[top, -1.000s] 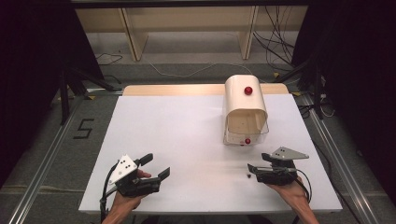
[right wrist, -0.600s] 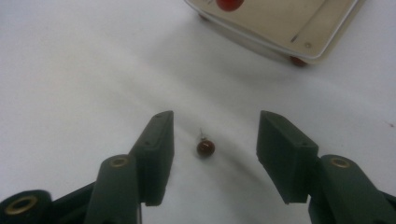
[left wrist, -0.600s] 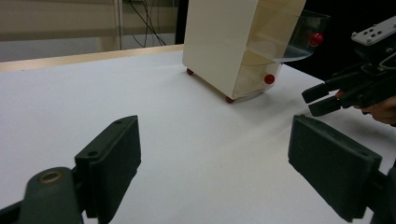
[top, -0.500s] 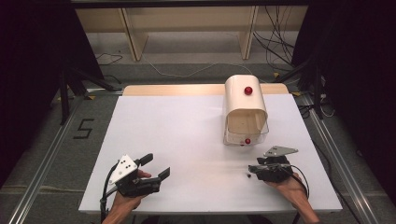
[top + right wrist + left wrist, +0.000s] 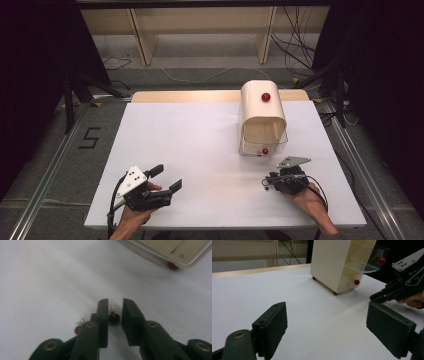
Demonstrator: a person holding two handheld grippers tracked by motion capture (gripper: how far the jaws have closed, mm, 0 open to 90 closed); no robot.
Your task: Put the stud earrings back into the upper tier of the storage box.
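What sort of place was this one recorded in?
Most likely a lab or a staged data-collection bay, not a home. A bare white table stands between black curtains, loose cables run across the floor, and a "5" is marked on the floor beside it.

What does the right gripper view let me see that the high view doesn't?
Right gripper view: two small dark red studs, one between the black fingers, one beside the left finger.
High view: the left gripper, fingers spread, the person's hands, the floor's 5 marking.
Both: the white tabletop and the cream box with red knobs.
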